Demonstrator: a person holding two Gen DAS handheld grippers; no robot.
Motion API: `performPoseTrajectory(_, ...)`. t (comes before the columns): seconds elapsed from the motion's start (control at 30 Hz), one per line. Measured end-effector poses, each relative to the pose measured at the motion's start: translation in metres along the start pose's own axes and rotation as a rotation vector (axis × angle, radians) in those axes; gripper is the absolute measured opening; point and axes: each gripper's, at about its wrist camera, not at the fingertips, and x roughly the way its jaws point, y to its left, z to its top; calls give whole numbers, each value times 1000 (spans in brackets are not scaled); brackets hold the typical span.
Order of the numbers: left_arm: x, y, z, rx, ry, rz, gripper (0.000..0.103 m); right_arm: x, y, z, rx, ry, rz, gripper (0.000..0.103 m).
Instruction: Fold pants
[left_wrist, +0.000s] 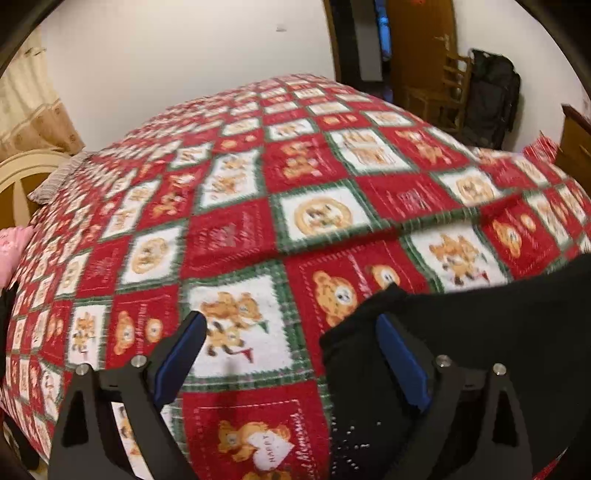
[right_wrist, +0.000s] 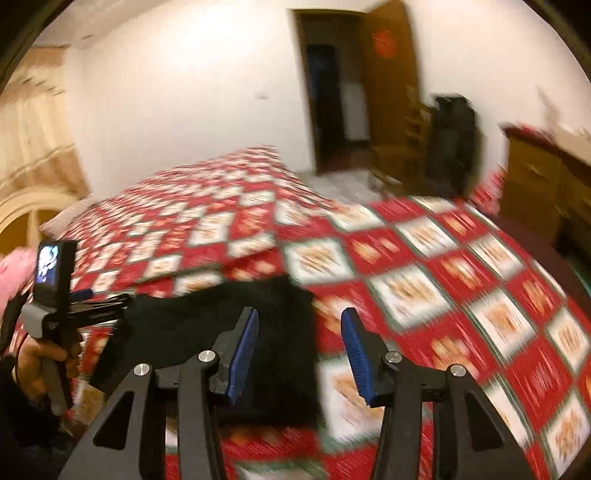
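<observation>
The black pants lie folded on the red, white and green bear-print blanket that covers the bed. In the left wrist view my left gripper is open and holds nothing; its right finger is over the pants' left edge. In the right wrist view the pants form a dark rectangle at lower left. My right gripper is open and empty above their right edge. The left gripper also shows there, at the pants' left side, held by a hand.
The blanket is rumpled into a ridge across the bed. A cream headboard and pink fabric are at the left. An open wooden door, a chair, a black bag and a wooden dresser stand beyond.
</observation>
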Motion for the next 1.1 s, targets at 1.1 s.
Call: performPoseTrajectory(1.1,6,-41,-2,61,-5,0,95,36,33,-54,-169,140,-152,25)
